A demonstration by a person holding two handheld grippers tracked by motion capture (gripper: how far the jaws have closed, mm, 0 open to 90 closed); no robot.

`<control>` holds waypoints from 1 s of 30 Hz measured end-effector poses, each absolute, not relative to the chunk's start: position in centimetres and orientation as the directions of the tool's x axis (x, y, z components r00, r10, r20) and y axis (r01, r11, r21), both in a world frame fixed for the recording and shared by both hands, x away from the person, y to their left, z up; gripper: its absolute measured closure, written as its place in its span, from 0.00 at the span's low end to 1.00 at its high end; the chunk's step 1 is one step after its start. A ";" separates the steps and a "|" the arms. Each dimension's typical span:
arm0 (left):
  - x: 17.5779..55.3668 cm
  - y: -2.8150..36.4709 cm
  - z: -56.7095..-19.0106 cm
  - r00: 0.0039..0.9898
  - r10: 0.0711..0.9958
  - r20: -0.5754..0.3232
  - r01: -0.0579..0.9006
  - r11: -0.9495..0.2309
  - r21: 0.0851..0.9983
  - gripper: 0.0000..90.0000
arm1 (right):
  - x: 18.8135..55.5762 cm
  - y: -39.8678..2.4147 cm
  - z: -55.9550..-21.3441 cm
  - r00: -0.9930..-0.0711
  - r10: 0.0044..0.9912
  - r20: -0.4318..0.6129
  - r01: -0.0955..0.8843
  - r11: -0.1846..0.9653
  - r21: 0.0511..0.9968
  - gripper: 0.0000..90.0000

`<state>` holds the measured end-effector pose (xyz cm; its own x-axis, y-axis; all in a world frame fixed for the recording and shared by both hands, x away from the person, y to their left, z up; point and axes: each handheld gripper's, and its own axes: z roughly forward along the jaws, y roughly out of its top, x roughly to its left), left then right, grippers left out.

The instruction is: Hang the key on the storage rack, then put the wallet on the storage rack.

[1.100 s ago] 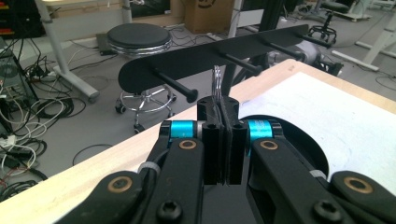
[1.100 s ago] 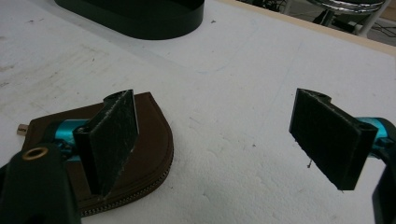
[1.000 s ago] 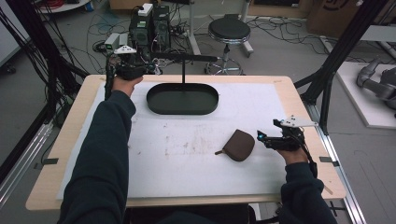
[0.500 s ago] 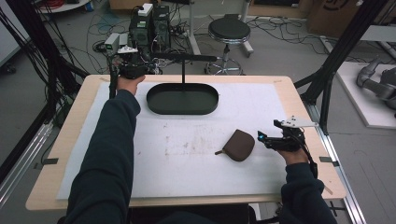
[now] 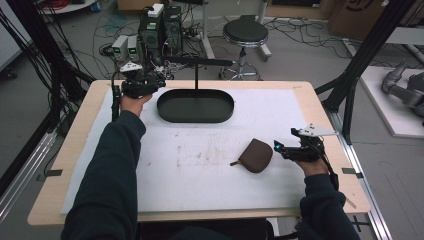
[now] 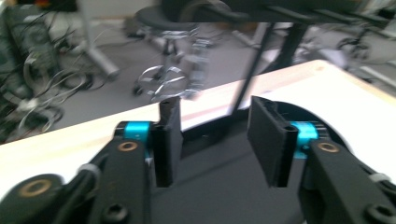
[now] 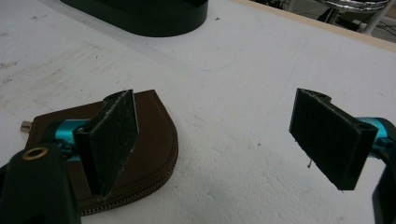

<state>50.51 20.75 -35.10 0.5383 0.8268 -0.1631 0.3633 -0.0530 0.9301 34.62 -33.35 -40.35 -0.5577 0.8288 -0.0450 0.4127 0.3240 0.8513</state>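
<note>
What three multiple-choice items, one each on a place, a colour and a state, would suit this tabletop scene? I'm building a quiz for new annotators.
1. Where does the pouch lie?
A. inside the tray
B. on the white mat beside the right gripper
C. on the stool

2. What colour is the pouch?
A. brown
B. red
C. white

3. How do the right gripper's jaws stand?
A. shut on the pouch
B. shut on nothing
C. open, nothing between them

Answers:
1 B: it rests on the mat just left of the right gripper, apart from the tray.
2 A: brown, with a zip along its edge.
3 C: the right gripper view shows a wide gap over bare mat.
</note>
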 end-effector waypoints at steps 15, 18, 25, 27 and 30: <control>40.9 21.6 -36.1 0.599 0.796 -0.090 0.233 -0.065 0.970 0.25 | 34.0 -32.2 -39.9 -0.575 0.816 -0.052 0.407 0.340 0.848 0.17; 39.4 21.9 -36.6 0.592 0.802 -0.078 0.219 -0.067 0.973 0.25 | 33.7 -31.9 -39.7 -0.565 0.822 -0.068 0.406 0.350 0.844 0.17; 37.1 22.8 -37.9 0.579 0.814 -0.039 0.225 -0.114 0.968 0.25 | 33.1 -31.2 -39.6 -0.544 0.836 -0.072 0.427 0.350 0.834 0.17; 36.5 22.8 -38.4 0.575 0.818 -0.006 0.221 -0.149 0.964 0.25 | 32.6 -30.2 -39.5 -0.551 0.830 -0.085 0.430 0.370 0.824 0.17; 35.7 23.0 -38.8 0.577 0.817 0.001 0.213 -0.151 0.965 0.25 | 32.4 -29.4 -39.6 -0.554 0.827 -0.098 0.433 0.387 0.814 0.17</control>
<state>35.73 23.02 -38.82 0.5768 0.8169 0.0009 0.2130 -0.1515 0.9652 32.39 -29.41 -39.56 -0.5539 0.8268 -0.0983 0.4326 0.3866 0.8145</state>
